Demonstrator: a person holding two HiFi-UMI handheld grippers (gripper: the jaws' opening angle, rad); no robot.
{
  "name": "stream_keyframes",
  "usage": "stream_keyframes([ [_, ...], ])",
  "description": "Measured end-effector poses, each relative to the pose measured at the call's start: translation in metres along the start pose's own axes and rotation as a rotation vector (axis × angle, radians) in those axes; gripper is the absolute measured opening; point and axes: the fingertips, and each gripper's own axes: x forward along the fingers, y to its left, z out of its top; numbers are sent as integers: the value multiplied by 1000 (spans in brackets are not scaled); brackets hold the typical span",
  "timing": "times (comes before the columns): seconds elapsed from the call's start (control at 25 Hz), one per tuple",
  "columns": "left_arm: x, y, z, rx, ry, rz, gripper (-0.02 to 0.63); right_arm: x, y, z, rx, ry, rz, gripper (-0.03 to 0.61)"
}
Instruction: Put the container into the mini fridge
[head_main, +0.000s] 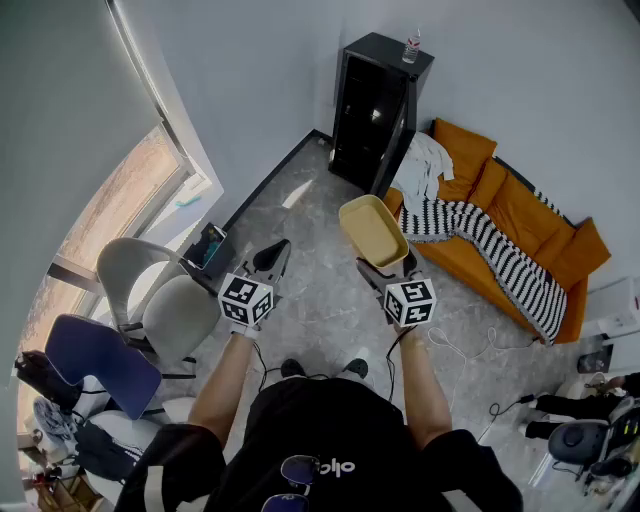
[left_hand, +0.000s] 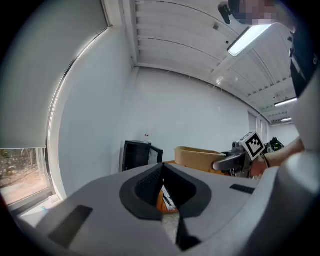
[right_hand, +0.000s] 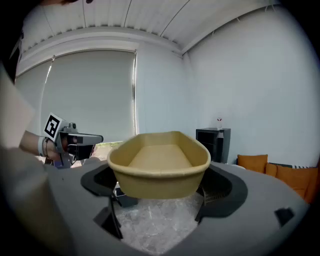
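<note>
Two jaws astride container (right_hand: 160, 159) — right gripper (right_hand: 159, 192)

An orange sofa (head_main: 520, 205) stands against the white wall (head_main: 520, 70) on a grey marbled floor (head_main: 305, 230), chairs (head_main: 175, 310) by the window (head_main: 120, 200).

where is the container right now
The container is just right of centre in the head view, held in the right tool above the floor, short of the mini fridge and left of the sofa.

Held out forward, left claw (head_main: 272, 256) closed, right claw (head_main: 388, 268) gripping wide.
</note>
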Motion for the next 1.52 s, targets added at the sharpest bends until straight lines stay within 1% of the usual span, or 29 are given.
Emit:
stream_keyframes([
  [0.36,-23,26,-8,0,11,-26,6,16,29,-3,21,6,-32,525],
  [0.6,-49,48,-19,-2,21,-34,6,27,54,-8,32,6,-45,525],
  [0.92,-57,78,-30,-17,29,-2,6,61,71,-17,26,35,-10,525],
  [1.2,-51,117,-34,-16,37,33,6,114,76,-8,23,30,34,525],
  [1.36,-34,150,-31,-11,42,53,6,156,69,5,19,24,56,525],
  [1.52,-8,188,-18,-9,38,66,6,200,57,25,11,20,67,525],
])
